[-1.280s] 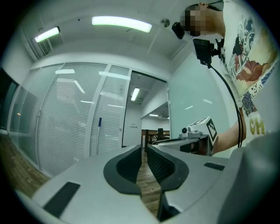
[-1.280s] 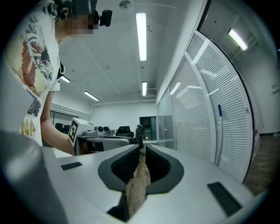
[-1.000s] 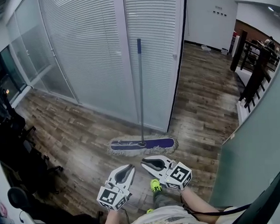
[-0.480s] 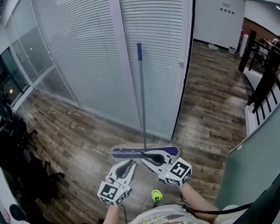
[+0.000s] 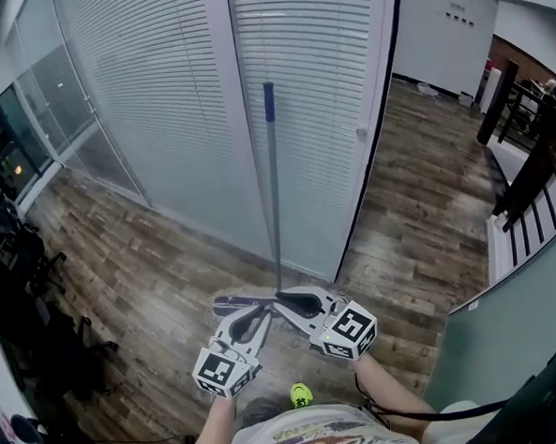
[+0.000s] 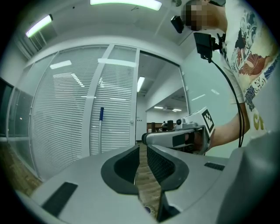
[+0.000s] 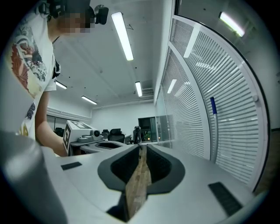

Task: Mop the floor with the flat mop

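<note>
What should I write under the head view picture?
Both shut and empty, the left gripper and right gripper point at the flat mop standing by the blinds.

Right gripper (image 7: 140, 148): grey jaws with black ribbed pads stood together, nothing between them; brown wood-plank floor (image 7: 136, 186) showed through the slit. To the right, silver mop pole with blue top grip (image 7: 214, 131) stood upright before white slatted blinds (image 7: 188, 109)
</note>
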Available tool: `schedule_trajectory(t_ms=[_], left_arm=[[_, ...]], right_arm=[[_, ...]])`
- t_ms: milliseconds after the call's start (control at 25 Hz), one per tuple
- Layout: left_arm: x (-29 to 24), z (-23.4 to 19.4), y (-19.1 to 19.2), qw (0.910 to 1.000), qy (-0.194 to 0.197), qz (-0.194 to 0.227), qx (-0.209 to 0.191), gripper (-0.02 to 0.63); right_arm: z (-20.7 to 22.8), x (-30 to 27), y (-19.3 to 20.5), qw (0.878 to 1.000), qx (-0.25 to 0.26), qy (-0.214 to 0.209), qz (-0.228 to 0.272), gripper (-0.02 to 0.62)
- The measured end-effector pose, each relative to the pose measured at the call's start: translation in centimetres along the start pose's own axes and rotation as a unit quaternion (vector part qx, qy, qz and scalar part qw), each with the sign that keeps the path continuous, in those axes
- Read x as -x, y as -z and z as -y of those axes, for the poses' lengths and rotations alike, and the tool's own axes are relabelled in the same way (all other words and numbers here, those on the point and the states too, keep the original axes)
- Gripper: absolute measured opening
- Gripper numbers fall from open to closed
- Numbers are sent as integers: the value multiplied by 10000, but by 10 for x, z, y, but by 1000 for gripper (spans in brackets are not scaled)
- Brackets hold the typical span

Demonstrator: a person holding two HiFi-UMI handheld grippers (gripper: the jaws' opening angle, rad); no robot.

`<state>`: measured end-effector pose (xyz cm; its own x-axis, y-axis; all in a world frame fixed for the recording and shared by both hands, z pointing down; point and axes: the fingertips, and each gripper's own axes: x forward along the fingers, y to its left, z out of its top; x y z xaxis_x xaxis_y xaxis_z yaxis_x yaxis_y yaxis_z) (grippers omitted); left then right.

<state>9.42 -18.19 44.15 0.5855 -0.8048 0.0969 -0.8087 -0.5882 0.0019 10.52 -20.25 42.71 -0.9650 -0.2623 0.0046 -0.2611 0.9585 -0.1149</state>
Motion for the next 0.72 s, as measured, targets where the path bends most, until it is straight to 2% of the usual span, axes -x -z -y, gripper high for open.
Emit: schedule_trajectory(t_ms=[400,720], left_arm=[[-60,-29,-5,9998,122,-86,-161,44],[-118,-87,-10,9988,319,-162,-334,44]], right_arm=[[62,-5,-12,9994,131,306,-1,38],[145,-44,-26,9968,129,787,99,38]])
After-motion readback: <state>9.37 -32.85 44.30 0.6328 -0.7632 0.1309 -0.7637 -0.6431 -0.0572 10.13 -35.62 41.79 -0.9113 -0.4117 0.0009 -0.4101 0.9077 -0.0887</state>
